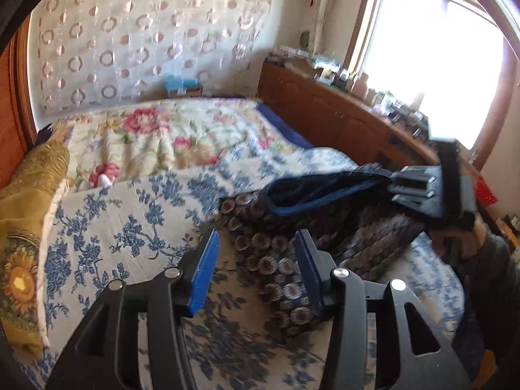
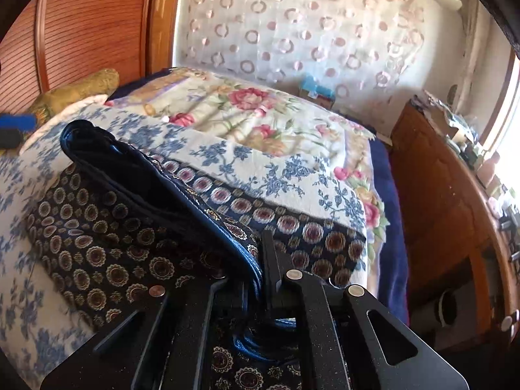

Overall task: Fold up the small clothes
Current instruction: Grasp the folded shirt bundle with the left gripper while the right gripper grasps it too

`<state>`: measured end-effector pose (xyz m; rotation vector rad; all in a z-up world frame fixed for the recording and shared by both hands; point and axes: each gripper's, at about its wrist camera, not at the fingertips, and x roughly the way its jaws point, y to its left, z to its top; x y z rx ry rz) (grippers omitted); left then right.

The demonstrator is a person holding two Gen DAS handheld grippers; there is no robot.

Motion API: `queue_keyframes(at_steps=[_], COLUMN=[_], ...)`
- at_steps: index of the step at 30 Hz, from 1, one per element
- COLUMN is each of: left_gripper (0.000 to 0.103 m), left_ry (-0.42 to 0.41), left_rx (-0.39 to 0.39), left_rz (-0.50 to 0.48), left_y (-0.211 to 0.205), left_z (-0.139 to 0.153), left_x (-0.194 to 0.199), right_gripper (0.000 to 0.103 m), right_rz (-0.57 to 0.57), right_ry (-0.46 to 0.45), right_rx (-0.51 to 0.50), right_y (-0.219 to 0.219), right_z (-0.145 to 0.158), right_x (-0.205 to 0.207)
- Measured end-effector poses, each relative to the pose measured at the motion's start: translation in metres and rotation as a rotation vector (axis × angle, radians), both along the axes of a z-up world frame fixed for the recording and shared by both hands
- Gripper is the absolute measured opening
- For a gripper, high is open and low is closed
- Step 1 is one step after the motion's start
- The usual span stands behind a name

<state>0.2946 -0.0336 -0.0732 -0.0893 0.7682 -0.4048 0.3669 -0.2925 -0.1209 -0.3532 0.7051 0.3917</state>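
On the bed (image 1: 107, 234), near its right edge: patterned garment (image 2: 107, 243) spread flat, dark blue-trimmed hem (image 2: 156, 191) lifted, pinched in the right claw (image 2: 260, 260); left claw (image 1: 256, 260) spread, empty, hovering just above the cloth. Best to carry the hem straight across, taut, low, matching edges before letting go. Long axis apparently crosswise to the bed, fold running left.
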Motion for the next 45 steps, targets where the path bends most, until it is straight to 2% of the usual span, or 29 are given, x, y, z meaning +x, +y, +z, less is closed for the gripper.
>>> queue_keyframes(at_steps=[2, 3, 5, 7, 10, 16, 22, 28, 45], left_gripper=[0.047, 0.047, 0.047, 0.047, 0.047, 0.047, 0.047, 0.047, 0.047], left_ry=[0.032, 0.048, 0.071, 0.084, 0.103, 0.120, 0.134, 0.120, 0.157], left_rx=[0.005, 0.005, 0.016, 0.028, 0.039, 0.058, 0.069, 0.097, 0.066], left_rz=[-0.007, -0.012, -0.022, -0.030, -0.040, -0.041, -0.045, -0.058, -0.063], left_y=[-0.003, -0.004, -0.009, -0.013, -0.019, -0.023, -0.027, -0.037, -0.030], left_z=[-0.010, -0.014, -0.023, -0.027, -0.034, -0.039, -0.043, -0.040, -0.053], left_x=[0.012, 0.020, 0.031, 0.040, 0.050, 0.062, 0.070, 0.075, 0.082], right_gripper=[0.018, 0.022, 0.041, 0.046, 0.047, 0.056, 0.060, 0.060, 0.060], right_rz=[-0.030, -0.038, -0.048, -0.064, -0.082, -0.119, -0.162, -0.247, -0.208], right_ry=[-0.002, -0.004, 0.000, -0.009, -0.046, -0.043, 0.019, 0.073, 0.194], right_rx=[0.002, 0.008, 0.059, 0.079, 0.076, 0.109, 0.116, 0.143, 0.233], right_y=[-0.002, -0.002, -0.008, -0.011, -0.017, -0.043, -0.067, -0.086, -0.083], right_z=[-0.001, 0.001, 0.006, 0.013, 0.026, 0.035, 0.015, -0.005, -0.027], right_x=[0.010, 0.014, 0.023, 0.027, 0.026, 0.003, -0.014, -0.013, 0.023])
